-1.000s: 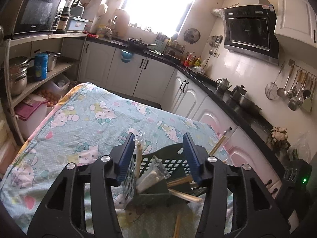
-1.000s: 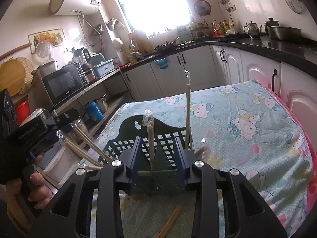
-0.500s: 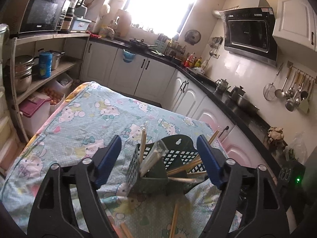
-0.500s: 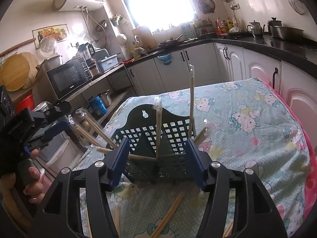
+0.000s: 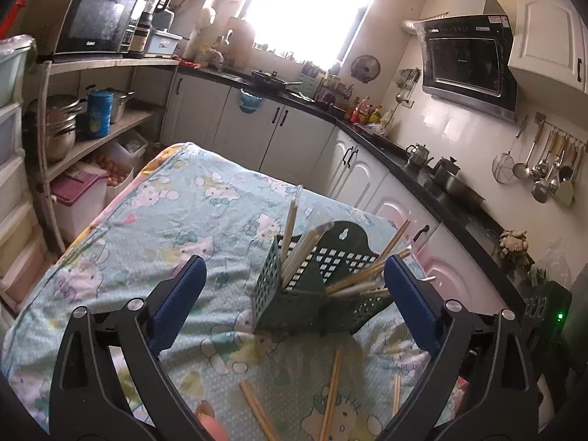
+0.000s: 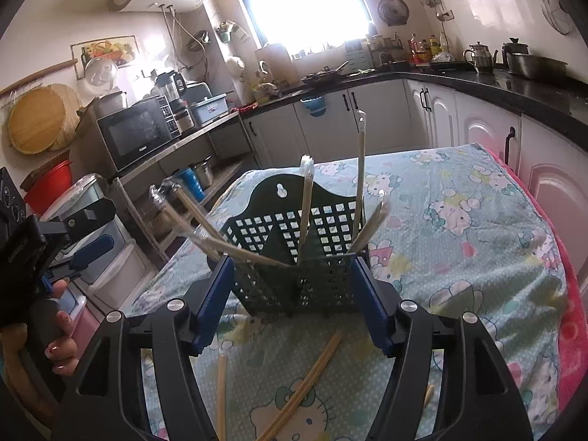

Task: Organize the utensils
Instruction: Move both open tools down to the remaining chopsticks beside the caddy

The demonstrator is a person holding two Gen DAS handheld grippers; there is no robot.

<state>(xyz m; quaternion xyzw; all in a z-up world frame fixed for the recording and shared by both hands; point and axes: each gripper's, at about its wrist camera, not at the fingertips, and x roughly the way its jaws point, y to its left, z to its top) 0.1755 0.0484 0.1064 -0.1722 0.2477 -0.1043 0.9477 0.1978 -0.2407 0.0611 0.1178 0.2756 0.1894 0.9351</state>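
Both grippers have drawn back from the green basket (image 5: 312, 290) since a second ago, when their blue pads sat close around the wrapped chopsticks (image 6: 305, 205) standing in it. Now the left gripper (image 5: 294, 294) is spreading wide with nothing between its fingers, and the right gripper (image 6: 292, 294) is also opening, empty, with the basket just ahead. That batch looks delivered, upright or leaning in the compartments. Loose chopsticks (image 6: 312, 371) still lie on the patterned cloth (image 5: 165, 213) in front, probably the next to collect.
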